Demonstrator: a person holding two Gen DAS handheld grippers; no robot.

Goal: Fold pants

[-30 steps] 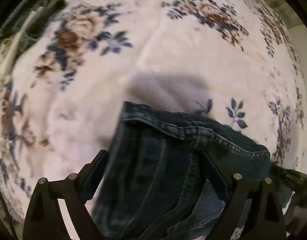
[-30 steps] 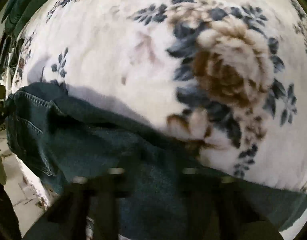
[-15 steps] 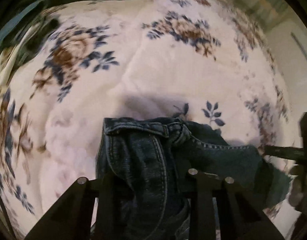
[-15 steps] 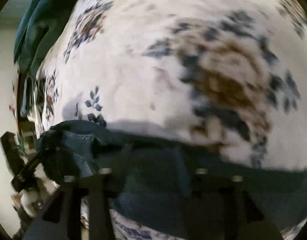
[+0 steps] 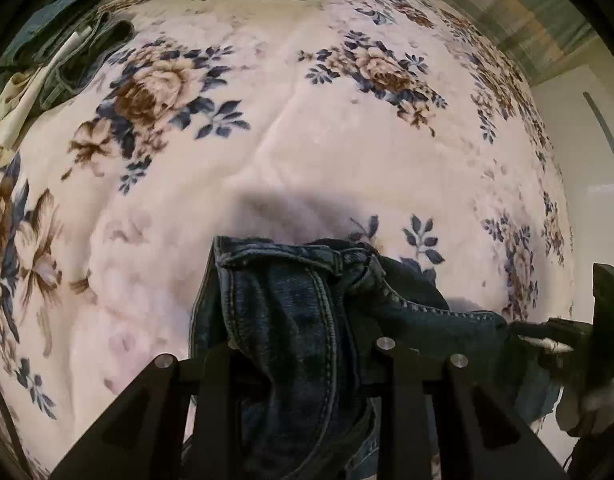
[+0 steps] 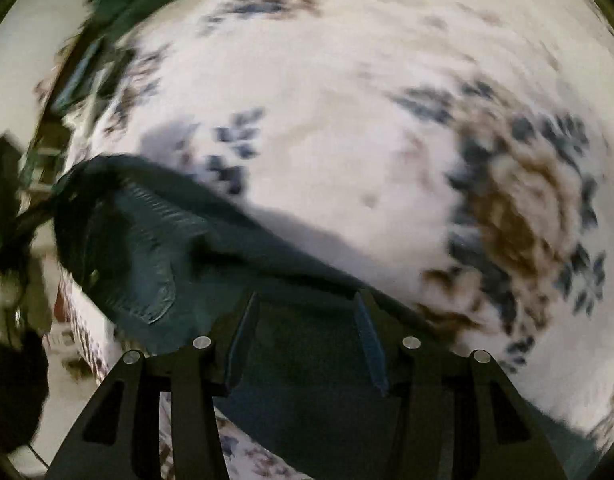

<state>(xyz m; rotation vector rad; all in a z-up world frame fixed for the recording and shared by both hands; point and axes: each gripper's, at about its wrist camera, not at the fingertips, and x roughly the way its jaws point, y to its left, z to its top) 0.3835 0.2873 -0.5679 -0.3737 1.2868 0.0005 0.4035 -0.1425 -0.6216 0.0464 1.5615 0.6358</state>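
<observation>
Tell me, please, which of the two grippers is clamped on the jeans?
The left gripper: denim of the jeans is bunched between its closed fingers. The right gripper stands open over flat fabric.

The jeans (image 5: 291, 320) are covering the fingertips of the left gripper (image 5: 295, 364), hiding how they are meeting the cloth; the lower edge is cutting off the denim; motion is smearing the right wrist view, blurring the blanket (image 6: 347, 100) and its flowers; the right gripper (image 6: 303, 344) is lying against dark cloth, any contact being unclear; a dark pile (image 5: 79, 36) is running past the upper left edge, its contents being unreadable.
</observation>
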